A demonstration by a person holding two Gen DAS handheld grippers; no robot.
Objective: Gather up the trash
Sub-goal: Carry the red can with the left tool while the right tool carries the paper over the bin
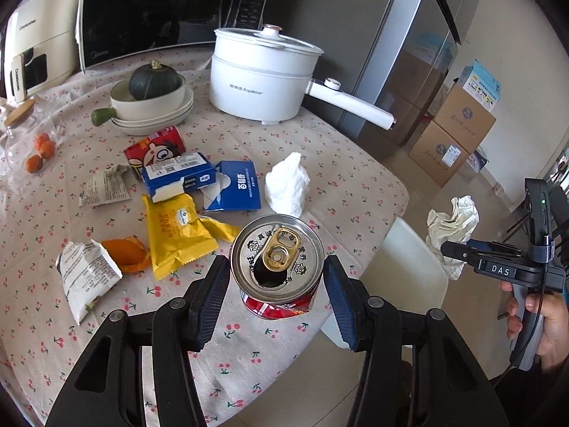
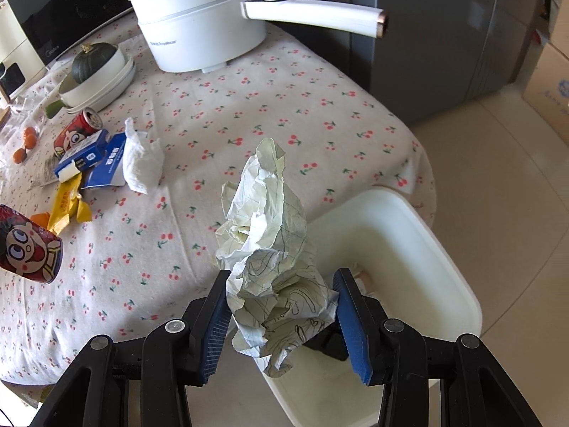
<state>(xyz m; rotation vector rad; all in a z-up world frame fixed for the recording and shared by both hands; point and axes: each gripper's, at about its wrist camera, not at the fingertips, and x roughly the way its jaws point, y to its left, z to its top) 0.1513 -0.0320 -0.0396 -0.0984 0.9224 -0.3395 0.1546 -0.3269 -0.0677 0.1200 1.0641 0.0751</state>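
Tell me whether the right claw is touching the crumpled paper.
Touching. The right wrist view shows the right claw closed on the crumpled paper, both blue pads pressed into its lower folds, above the white bin.

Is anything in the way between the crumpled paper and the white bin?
Nothing visible. The right gripper holds the crumpled paper in the air near the table edge, and the white bin sits open just beside and below it, off the table. The other trash and the white pot lie further back on the tablecloth.
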